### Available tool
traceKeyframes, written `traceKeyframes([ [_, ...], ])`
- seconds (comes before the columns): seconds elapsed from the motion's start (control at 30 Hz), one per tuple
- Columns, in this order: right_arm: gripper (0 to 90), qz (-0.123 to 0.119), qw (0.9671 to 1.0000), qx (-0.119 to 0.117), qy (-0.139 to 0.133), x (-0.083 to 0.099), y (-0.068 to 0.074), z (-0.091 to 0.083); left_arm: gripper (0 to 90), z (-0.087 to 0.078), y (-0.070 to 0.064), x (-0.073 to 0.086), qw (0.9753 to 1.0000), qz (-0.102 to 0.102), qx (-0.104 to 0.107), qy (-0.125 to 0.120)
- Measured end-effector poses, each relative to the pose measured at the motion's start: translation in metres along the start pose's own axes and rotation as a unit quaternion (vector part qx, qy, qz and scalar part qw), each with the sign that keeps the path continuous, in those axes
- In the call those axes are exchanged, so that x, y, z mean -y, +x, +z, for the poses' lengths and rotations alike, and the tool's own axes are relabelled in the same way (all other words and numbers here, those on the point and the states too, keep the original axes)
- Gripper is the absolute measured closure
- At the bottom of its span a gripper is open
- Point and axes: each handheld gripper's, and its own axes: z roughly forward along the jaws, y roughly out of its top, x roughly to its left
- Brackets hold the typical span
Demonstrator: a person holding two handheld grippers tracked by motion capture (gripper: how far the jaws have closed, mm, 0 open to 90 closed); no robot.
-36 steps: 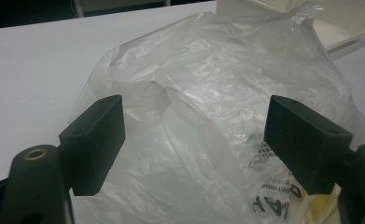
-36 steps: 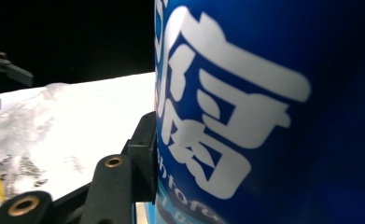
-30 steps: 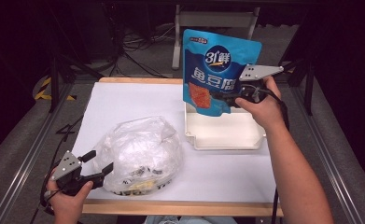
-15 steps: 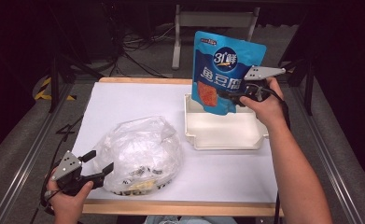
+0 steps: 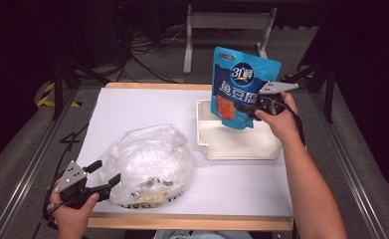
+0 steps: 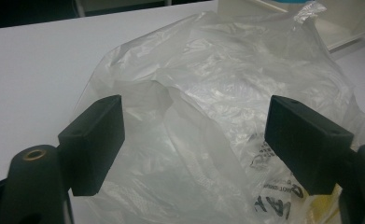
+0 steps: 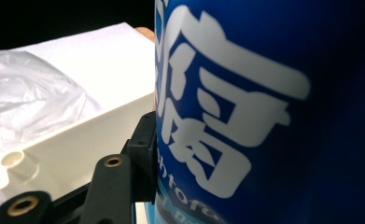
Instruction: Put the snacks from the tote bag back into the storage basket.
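1. The right gripper point(image 5: 245, 110) is clamped on the blue pouch point(image 5: 243, 87), held upright over the white tray point(image 5: 239, 147); in the right gripper view the pouch hides one jaw.
2. The pouch shows "31" in a circle and large white Chinese characters; smaller print is partly cut off.
3. The left gripper point(image 5: 104, 175), jaws apart, sits at the near-left edge of the clear plastic bag point(image 5: 149, 164) on the white table point(image 5: 137, 109).
4. Black lettering on the bag is crumpled and unreadable.

the pouch point(image 5: 242, 87) hangs above the tray point(image 5: 239, 147), which sits right of the plastic bag point(image 5: 149, 167).
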Motion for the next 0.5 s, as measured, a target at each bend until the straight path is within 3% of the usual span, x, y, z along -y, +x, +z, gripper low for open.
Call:
traceKeyframes([
  [0.5,53.7,-0.004,0.9998,-0.011,0.018,0.022,0.005,0.017,20.6,0.000,0.000,0.000,1.0000,0.000,-0.002,0.000],
])
